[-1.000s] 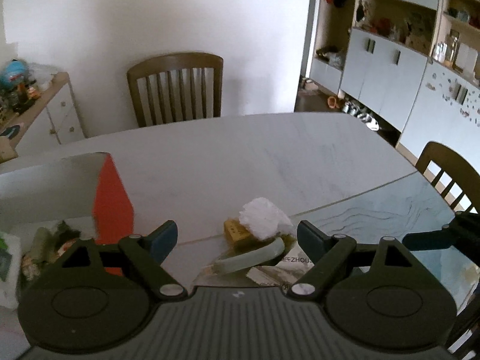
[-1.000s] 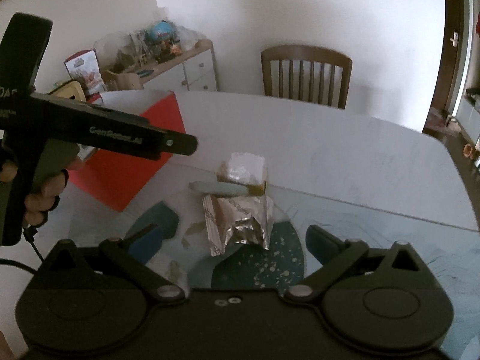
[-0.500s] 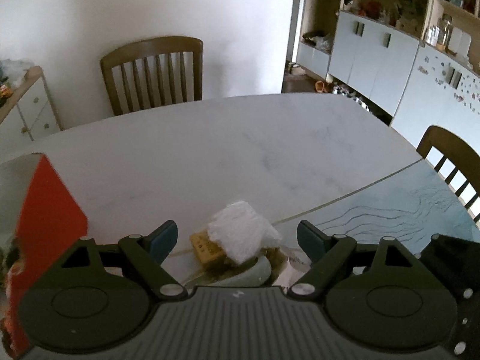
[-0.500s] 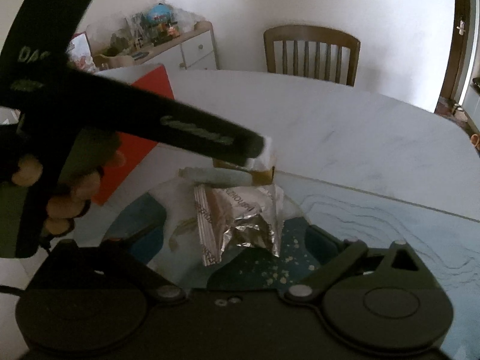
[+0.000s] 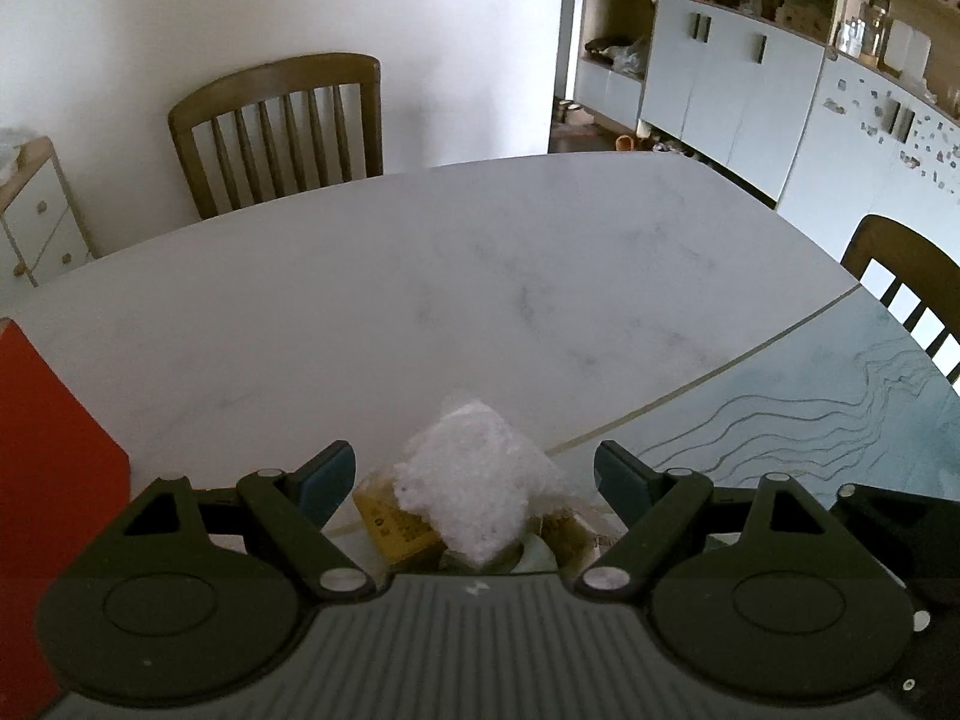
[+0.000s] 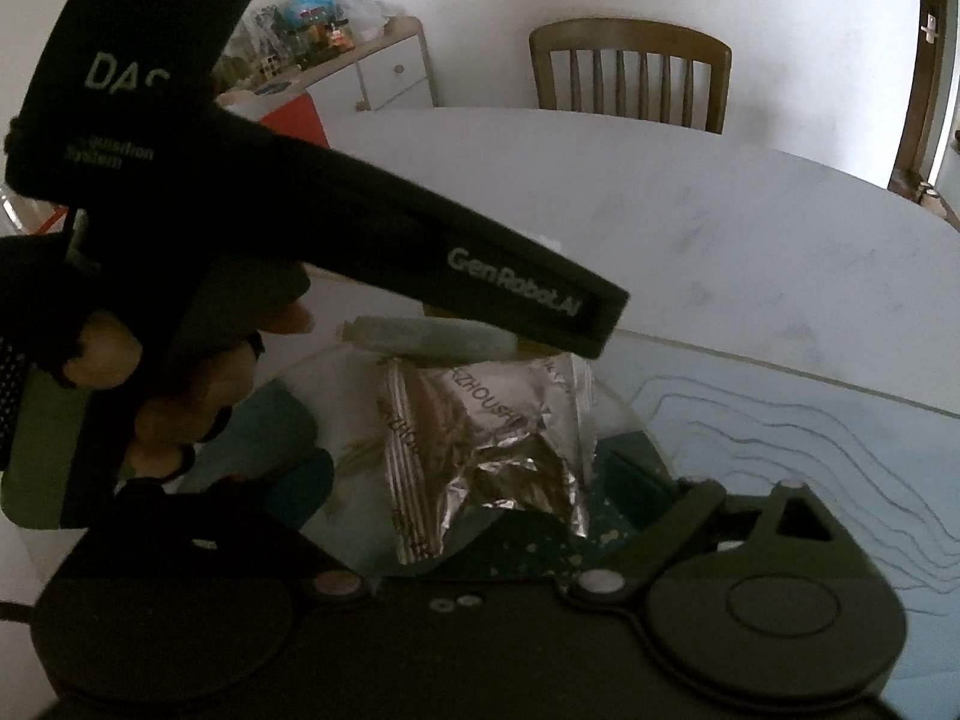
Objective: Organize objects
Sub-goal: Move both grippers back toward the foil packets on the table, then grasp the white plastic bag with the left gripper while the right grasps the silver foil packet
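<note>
Two tools bear down on one small heap near the counter's [image 5: 480, 276] front edge, probably because these leftovers are next to be sorted. Nearest, the right tool [image 6: 462, 480] straddles a crumpled silver foil wrapper [image 6: 480, 444], its jaws closing but not yet pressing it, while the left tool [image 5: 471, 480] stands wide apart around a white fluffy wad [image 5: 474, 492] on a yellow packet [image 5: 390, 519], touching neither. Beyond lie a pale green tube [image 6: 420, 339] and a red box [image 5: 54, 450].

Two wooden chairs [image 5: 282, 126] [image 5: 906, 282], white cupboards [image 5: 738, 96], a cluttered sideboard [image 6: 366, 66] beside the wall.
</note>
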`<action>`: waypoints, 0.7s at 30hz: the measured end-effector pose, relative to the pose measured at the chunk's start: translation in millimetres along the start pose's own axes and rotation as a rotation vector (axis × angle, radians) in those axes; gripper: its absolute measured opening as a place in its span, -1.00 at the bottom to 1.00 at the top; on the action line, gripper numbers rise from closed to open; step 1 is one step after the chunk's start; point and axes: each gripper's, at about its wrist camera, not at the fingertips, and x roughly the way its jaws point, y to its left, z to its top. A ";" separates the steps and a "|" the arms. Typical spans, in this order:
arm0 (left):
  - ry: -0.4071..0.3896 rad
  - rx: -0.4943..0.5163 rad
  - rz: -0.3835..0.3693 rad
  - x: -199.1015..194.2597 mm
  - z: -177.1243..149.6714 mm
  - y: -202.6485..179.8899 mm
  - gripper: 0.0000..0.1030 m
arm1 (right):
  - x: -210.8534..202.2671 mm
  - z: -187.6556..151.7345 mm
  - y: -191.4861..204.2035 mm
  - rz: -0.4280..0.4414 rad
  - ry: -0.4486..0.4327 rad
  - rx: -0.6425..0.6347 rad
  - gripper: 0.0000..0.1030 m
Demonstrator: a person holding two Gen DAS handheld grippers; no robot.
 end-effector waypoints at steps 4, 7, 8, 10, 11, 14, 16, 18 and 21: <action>-0.007 0.009 -0.004 0.7 -1.6 -1.0 0.69 | 3.5 -0.5 -0.8 -0.009 0.003 0.009 0.72; -0.008 0.013 -0.007 1.3 -1.4 -1.7 0.55 | 5.0 -1.4 -0.9 -0.018 0.007 0.009 0.62; -0.004 0.013 -0.010 1.5 -2.2 -1.7 0.53 | 5.1 -1.7 -0.8 -0.022 0.007 0.008 0.59; -0.007 0.014 -0.007 1.0 -1.9 -4.3 0.47 | 5.4 -2.4 -0.8 -0.028 0.008 0.010 0.53; -0.007 0.016 -0.008 0.5 -1.5 -4.9 0.44 | 5.5 -2.6 -0.8 -0.030 0.008 0.013 0.50; -0.011 0.018 -0.013 -1.7 0.0 -6.5 0.29 | 4.2 -3.7 -0.7 -0.033 0.007 0.020 0.41; -0.008 0.014 -0.018 -2.6 0.4 -6.4 0.18 | 3.0 -4.7 0.8 -0.036 0.004 0.019 0.36; -0.008 0.010 -0.028 -3.8 1.0 -5.6 0.06 | 2.0 -6.2 3.0 -0.042 0.000 0.011 0.29; -0.004 0.007 -0.045 -5.4 3.5 -5.0 -0.17 | 0.2 -9.3 5.3 -0.053 -0.001 0.005 0.06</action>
